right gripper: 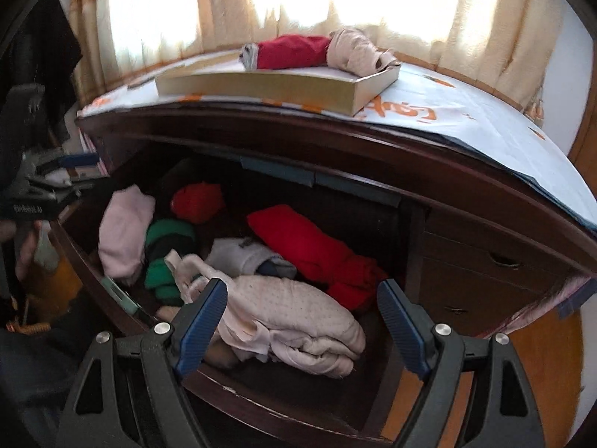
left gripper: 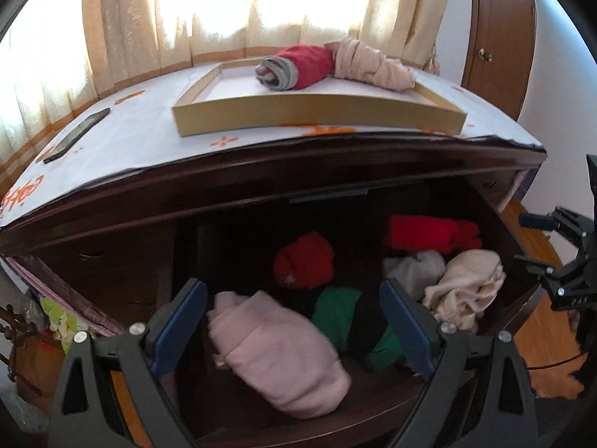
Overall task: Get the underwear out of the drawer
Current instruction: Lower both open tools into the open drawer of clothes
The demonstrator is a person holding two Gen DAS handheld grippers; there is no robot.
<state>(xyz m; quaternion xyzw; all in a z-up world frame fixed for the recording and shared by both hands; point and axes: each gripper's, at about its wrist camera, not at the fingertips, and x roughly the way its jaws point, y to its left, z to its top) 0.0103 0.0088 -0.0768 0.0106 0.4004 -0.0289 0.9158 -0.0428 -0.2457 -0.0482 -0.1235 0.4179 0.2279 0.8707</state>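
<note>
Left wrist view looks down into the open drawer (left gripper: 373, 392) of a dark wooden dresser (left gripper: 261, 171). The left gripper (left gripper: 294, 328) stands with its blue-padded jaws spread wide, holding nothing; a rolled pink garment (left gripper: 283, 354) lies in the drawer between and below them, and I cannot tell whether a pad touches it. Behind it sit a red bundle (left gripper: 304, 261), a green piece (left gripper: 335, 317), a grey piece (left gripper: 414, 268), a cream garment (left gripper: 466, 287) and a folded red garment (left gripper: 433, 233).

From the right wrist view, the right gripper (right gripper: 302, 324) hangs over the drawer's front with its jaws wide apart as well, empty, the cream garment (right gripper: 298, 321) lying between them underneath. The left gripper shows at that view's left edge, a hand (right gripper: 26, 246) below it.

On the dresser top a shallow cardboard tray (left gripper: 317, 112) holds a rolled red-and-grey piece (left gripper: 298, 65) and a beige piece (left gripper: 373, 63), touching each other. A dark phone (left gripper: 76, 136) lies on the paper cover well to the tray's left. Bright curtains (left gripper: 112, 18) hang behind.
</note>
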